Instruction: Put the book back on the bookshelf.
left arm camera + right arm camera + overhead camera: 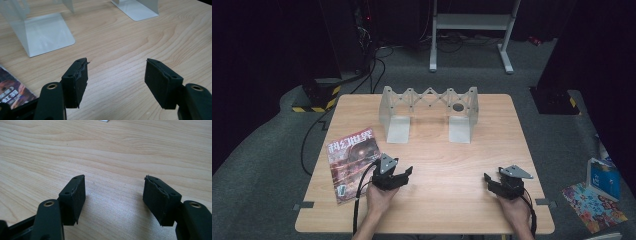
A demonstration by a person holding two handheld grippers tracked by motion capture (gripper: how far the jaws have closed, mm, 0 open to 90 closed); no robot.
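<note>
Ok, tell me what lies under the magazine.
The magazine lies flat on the wooden table, beside the left tongs. Its cover hides the wood beneath it, so anything thin under it cannot be seen.

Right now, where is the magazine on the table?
In the high view the magazine lies flat near the table's left edge, just left of the left gripper and in front of the grey folding rack.

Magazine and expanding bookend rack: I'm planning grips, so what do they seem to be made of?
Magazine: glossy printed paper, judging by the sheen on its colourful cover. Expanding bookend rack: probably thin sheet metal with a matte pale-grey finish; bent flat feet and scissor lattice suggest it.
</note>
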